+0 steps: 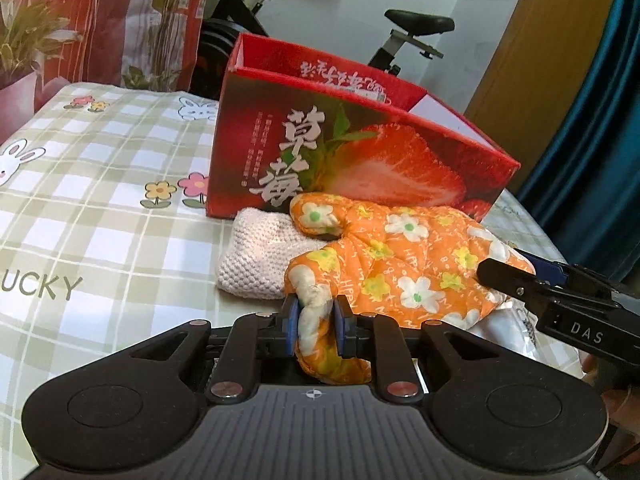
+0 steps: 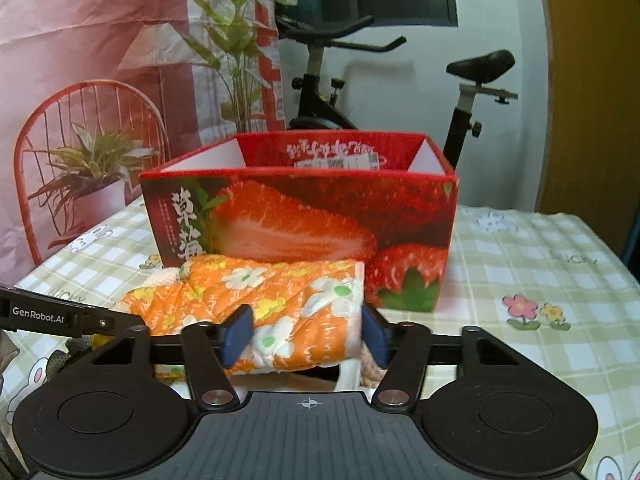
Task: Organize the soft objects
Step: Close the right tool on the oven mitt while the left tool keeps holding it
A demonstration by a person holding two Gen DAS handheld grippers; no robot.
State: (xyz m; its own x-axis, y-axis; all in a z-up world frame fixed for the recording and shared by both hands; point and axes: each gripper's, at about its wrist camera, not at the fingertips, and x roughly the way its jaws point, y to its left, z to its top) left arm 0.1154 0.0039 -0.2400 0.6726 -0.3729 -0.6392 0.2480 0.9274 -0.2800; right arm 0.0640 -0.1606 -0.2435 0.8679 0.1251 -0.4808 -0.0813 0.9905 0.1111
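An orange padded baby garment with white and yellow flowers (image 1: 404, 264) lies on the bed in front of a red strawberry box (image 1: 360, 152). My left gripper (image 1: 316, 320) is shut on one sleeve end of the garment. My right gripper (image 2: 306, 336) is open, its blue pads on either side of the garment's other end (image 2: 288, 304). The right gripper's black arm shows at the right of the left wrist view (image 1: 560, 300). A pink knitted item (image 1: 260, 256) lies under and left of the garment. The open box (image 2: 304, 216) stands just behind.
The bed has a green checked sheet with rabbits and flowers (image 1: 100, 184). An exercise bike (image 2: 340, 92) stands behind the box. A red printed backdrop with plants (image 2: 100, 80) hangs at the left. A blue curtain (image 1: 600, 120) hangs at the right.
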